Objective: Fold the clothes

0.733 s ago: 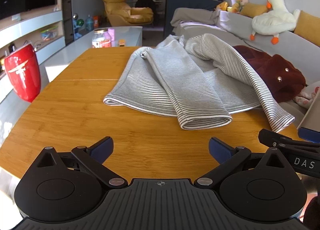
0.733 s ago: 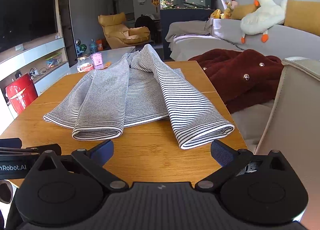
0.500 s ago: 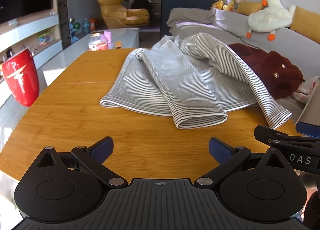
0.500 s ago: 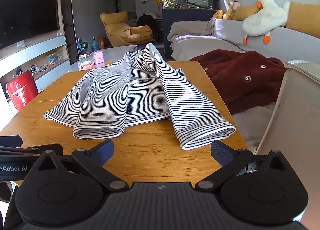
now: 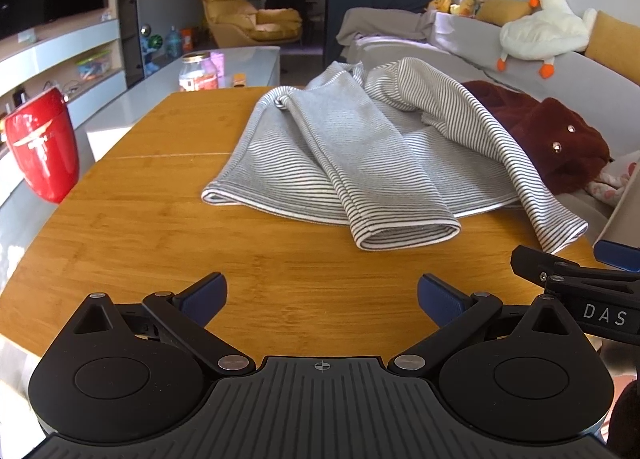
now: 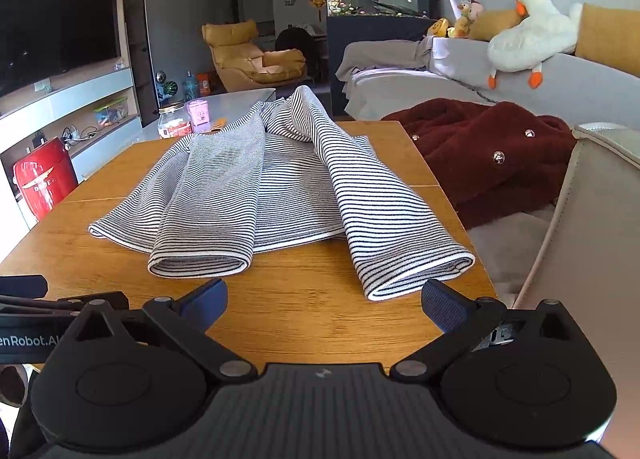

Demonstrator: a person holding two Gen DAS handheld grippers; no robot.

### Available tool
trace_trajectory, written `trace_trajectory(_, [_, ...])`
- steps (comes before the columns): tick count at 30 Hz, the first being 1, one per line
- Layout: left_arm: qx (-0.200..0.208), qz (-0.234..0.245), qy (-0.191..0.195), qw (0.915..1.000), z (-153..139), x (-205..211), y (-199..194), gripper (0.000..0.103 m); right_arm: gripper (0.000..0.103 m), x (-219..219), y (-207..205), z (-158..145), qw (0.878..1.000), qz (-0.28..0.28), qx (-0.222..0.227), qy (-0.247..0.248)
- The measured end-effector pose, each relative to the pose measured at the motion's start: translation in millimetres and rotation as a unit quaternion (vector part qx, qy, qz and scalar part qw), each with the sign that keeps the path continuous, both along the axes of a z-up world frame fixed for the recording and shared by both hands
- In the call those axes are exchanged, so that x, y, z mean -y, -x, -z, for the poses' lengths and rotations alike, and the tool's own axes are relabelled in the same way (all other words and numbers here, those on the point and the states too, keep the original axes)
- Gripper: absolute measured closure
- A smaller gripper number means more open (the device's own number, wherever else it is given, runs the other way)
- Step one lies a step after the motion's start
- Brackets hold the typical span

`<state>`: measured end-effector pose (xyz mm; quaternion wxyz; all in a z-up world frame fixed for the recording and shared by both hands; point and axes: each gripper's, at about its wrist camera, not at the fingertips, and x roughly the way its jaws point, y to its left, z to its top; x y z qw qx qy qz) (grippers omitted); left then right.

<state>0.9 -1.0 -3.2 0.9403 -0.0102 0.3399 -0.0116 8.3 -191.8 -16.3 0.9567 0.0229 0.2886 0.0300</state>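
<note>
A grey-and-white striped top [image 5: 352, 163] [image 6: 256, 187] lies on the wooden table [image 5: 140, 227] [image 6: 304, 307], both long sleeves folded forward toward me. In the left wrist view my left gripper [image 5: 322, 295] hovers open over bare wood, short of the left sleeve cuff [image 5: 404, 233]. My right gripper [image 6: 324, 299] is open too, with nothing between its fingers; the right sleeve cuff [image 6: 416, 273] lies just ahead of its right fingertip. The right gripper also shows at the right edge of the left wrist view [image 5: 580, 279].
A dark red fleece garment [image 6: 492, 151] [image 5: 556, 139] lies on the grey sofa [image 6: 592, 75] right of the table. A red canister [image 5: 40, 147] stands to the left. A glass jar [image 6: 174, 121] sits on the low table beyond. A beige chair back [image 6: 592, 239] is at the right.
Both views have tilted slightly and closed in a little on the striped top. The garment has not moved, and both grippers have stayed open.
</note>
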Motion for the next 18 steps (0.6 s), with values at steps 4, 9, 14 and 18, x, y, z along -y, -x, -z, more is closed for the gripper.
trace_trajectory(4, [0.001, -0.001, -0.001, 1.0000, -0.9, 0.3, 1.0, 0.000, 0.000, -0.3, -0.3, -0.5, 1.000, 0.000, 0.003, 0.000])
trace_trajectory(9, [0.002, -0.002, -0.002, 1.0000, -1.2, 0.8, 1.9, 0.000, 0.000, -1.2, -0.9, -0.6, 1.000, -0.001, 0.004, 0.001])
trace_trajectory(14, [0.001, -0.001, -0.003, 1.0000, -1.5, 0.9, 1.3, 0.000, 0.000, -1.2, -0.2, 0.4, 1.000, -0.001, 0.004, 0.000])
trace_trajectory(18, [0.001, -0.002, -0.003, 1.0000, -1.8, 0.9, 1.2, 0.000, 0.000, -1.4, 0.5, 0.1, 1.000, -0.002, 0.006, 0.001])
